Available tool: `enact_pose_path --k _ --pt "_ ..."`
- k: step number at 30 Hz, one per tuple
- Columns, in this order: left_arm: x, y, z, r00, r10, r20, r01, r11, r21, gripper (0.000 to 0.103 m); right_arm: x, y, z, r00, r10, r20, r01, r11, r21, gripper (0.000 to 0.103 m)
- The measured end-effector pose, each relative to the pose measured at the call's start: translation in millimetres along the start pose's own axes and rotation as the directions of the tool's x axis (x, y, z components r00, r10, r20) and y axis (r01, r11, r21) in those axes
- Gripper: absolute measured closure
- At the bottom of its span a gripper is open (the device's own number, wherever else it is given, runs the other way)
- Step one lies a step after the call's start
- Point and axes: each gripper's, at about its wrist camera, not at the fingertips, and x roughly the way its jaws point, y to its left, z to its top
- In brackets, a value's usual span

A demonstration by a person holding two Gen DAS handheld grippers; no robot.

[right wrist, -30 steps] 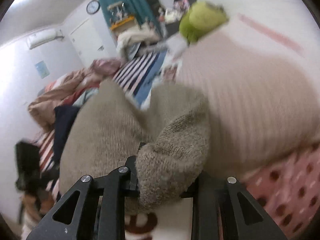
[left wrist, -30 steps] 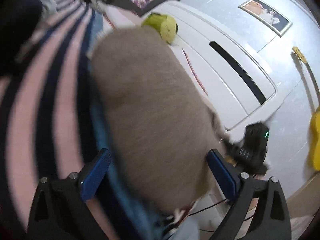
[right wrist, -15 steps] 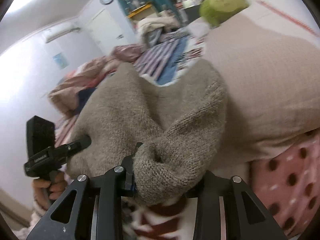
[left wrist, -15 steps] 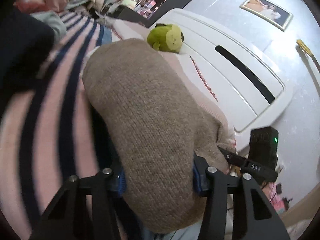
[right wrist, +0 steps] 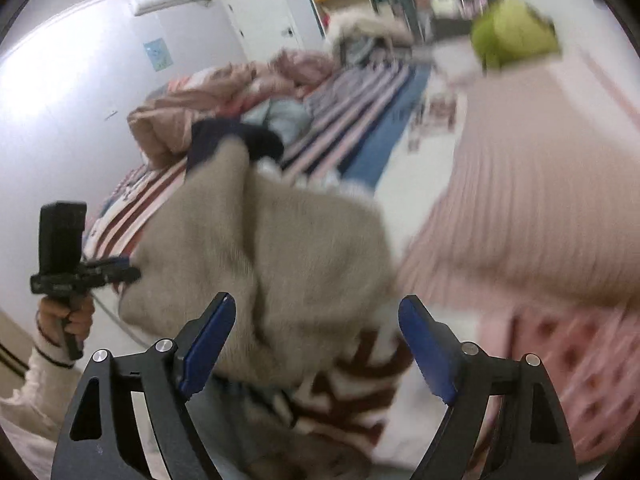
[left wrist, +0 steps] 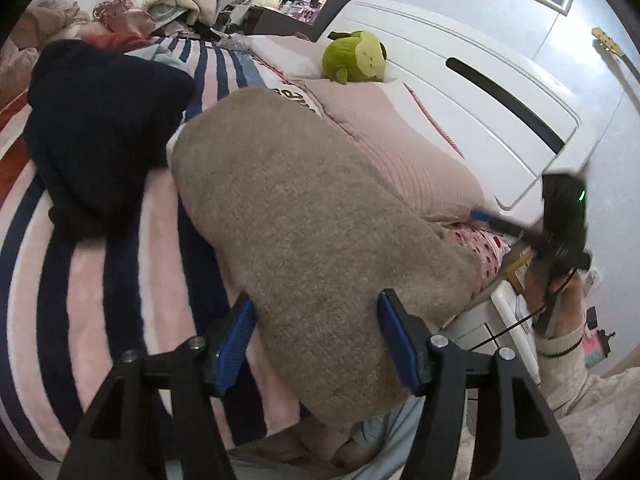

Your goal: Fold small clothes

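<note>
A beige knitted garment (left wrist: pixel 304 216) lies on the striped bed; it also shows in the right wrist view (right wrist: pixel 276 252), bunched and blurred. My left gripper (left wrist: pixel 316 336) is open, its blue pads on either side of the garment's near end, not pinching it. My right gripper (right wrist: pixel 316 336) is open just short of the garment's near edge, holding nothing. The right gripper also shows in the left wrist view (left wrist: pixel 560 232), off the bed's right corner. The left gripper shows in the right wrist view (right wrist: pixel 76 268) at the left.
A dark navy garment (left wrist: pixel 100 128) lies left of the beige one. A pink pillow (left wrist: pixel 400 140) and a green plush toy (left wrist: pixel 354 58) sit by the white headboard (left wrist: pixel 480 80). A pink-and-navy striped blanket (left wrist: pixel 60 280) covers the bed. A red-and-white striped fabric (right wrist: pixel 344 384) lies under the right gripper.
Both grippers were shut on the beige garment half a second ago. Both have opened and let it go, and the garment has dropped onto the bed.
</note>
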Motion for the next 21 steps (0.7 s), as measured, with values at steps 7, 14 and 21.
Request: enact_pose_path --k 7,14,21 --pt "-3 7 -10 0.999 -0.014 0.037 0.015 1.000 -0.019 0.045 89 27 68 0.916 0.351 -0.192 -0.355 0.935 0.016 0.017" --pt "3 -5 8 0.993 -0.090 0.072 0.088 0.996 0.027 0.045 110 30 68 0.900 0.409 -0.147 -0.407 0.912 0.050 0.095" --pt "35 -48 38 0.979 -0.199 0.052 0.190 0.972 0.141 0.046 61 -34 42 0.970 0.220 -0.108 -0.210 0.973 0.093 0.095"
